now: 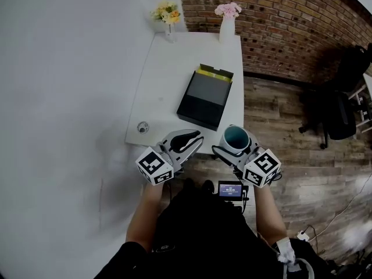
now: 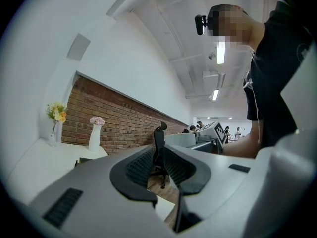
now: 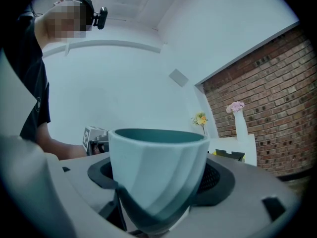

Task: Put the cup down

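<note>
A pale blue cup (image 1: 235,136) with a dark teal inside stands upright between the jaws of my right gripper (image 1: 233,149). It hangs over the near right corner of the white table (image 1: 168,80). In the right gripper view the cup (image 3: 156,167) fills the middle, and the dark pads (image 3: 220,180) press on both its sides. My left gripper (image 1: 190,139) hovers over the table's near edge, just left of the cup. In the left gripper view its jaws (image 2: 159,155) stand almost together with nothing between them.
A black box (image 1: 204,99) with a yellow flap lies on the table beyond both grippers. At the far edge stand a vase of yellow flowers (image 1: 167,16) and a white vase of pink flowers (image 1: 228,19). A small round object (image 1: 143,127) lies near the left corner. An office chair (image 1: 340,109) stands right.
</note>
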A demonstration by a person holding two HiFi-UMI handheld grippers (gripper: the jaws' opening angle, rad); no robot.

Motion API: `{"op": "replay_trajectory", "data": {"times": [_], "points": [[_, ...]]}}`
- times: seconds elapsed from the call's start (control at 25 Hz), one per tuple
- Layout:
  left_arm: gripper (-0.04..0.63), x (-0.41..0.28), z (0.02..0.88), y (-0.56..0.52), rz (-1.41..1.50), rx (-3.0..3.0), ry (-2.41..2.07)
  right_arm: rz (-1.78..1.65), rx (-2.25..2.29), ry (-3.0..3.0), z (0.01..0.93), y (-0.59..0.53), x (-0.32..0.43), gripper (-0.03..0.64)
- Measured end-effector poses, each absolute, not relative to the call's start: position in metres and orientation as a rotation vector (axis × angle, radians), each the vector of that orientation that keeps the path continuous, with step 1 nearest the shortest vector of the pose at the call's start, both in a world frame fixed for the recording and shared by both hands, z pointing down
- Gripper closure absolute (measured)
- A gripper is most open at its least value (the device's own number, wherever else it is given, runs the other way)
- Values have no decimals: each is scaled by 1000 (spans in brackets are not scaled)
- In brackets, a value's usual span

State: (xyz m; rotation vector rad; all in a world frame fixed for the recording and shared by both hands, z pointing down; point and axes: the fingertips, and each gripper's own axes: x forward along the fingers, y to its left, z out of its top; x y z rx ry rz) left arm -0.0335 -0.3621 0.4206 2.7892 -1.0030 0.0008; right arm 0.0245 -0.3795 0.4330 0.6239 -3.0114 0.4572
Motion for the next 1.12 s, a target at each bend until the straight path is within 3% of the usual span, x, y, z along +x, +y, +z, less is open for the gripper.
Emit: {"op": "replay_trajectory", "data": {"times": [1.12], "points": [[522, -50, 424, -376, 30, 2800, -900, 427, 634, -2996, 431, -400, -13, 218]]}}
